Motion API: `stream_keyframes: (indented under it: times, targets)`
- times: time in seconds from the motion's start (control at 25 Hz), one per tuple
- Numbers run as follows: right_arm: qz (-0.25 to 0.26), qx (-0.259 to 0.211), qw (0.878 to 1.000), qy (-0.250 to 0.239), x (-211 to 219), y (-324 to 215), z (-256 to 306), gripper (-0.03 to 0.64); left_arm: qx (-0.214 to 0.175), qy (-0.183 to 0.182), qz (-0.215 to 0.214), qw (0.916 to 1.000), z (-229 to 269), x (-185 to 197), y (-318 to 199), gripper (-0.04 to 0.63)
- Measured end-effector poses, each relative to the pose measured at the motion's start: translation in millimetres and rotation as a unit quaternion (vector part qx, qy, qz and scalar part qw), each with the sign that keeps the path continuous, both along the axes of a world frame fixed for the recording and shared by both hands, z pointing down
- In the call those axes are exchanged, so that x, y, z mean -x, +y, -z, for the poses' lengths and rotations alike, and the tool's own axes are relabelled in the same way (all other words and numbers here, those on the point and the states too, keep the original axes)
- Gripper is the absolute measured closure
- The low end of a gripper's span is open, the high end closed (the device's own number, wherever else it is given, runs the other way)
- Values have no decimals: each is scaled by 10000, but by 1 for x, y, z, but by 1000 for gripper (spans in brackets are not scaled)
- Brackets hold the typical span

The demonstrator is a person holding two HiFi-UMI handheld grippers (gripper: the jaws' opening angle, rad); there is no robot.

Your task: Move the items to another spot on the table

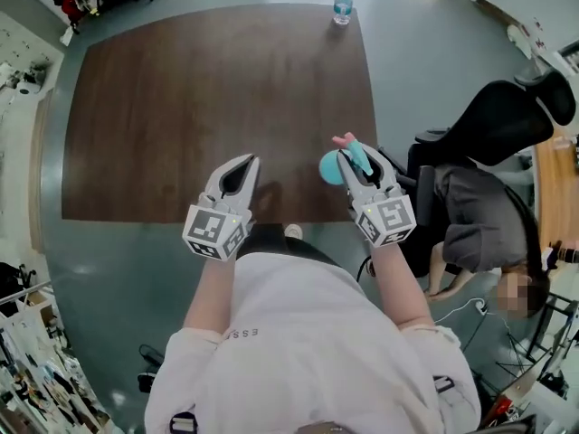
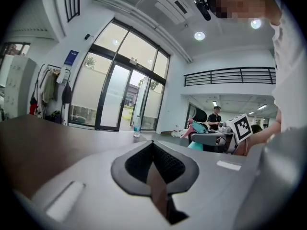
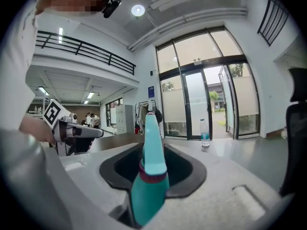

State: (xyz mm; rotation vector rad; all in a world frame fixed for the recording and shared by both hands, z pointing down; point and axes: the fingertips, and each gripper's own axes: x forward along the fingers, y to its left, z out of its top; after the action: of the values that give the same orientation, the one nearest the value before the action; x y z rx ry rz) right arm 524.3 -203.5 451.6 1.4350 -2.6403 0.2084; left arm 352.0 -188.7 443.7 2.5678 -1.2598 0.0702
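Teal bottle clamped above the counter's near right edge.
Our left hand-held gripper hovers at the near edge, jaws together on nothing; our right hand-held gripper pinches the bottle between half-spread jaws; a water bottle stands far right.

This is an open-plan office hall: tall black-framed glass doors stand far ahead of the left gripper, a black-railed mezzanine balcony runs above to its right, and a black swivel office chair stands right of the right gripper.
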Motion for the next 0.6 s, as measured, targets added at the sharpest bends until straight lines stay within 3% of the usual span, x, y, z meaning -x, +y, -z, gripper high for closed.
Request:
stream_keyframes:
  times: [0.28,0.6]
  targets:
    - [702,-72,9975,82,59,-16,-1,494,-142,33,828,9965,1,75,5,586]
    - [1532,-126,9879,188,194,5,15,494,-257,79,1972,9800,18,214,67,586]
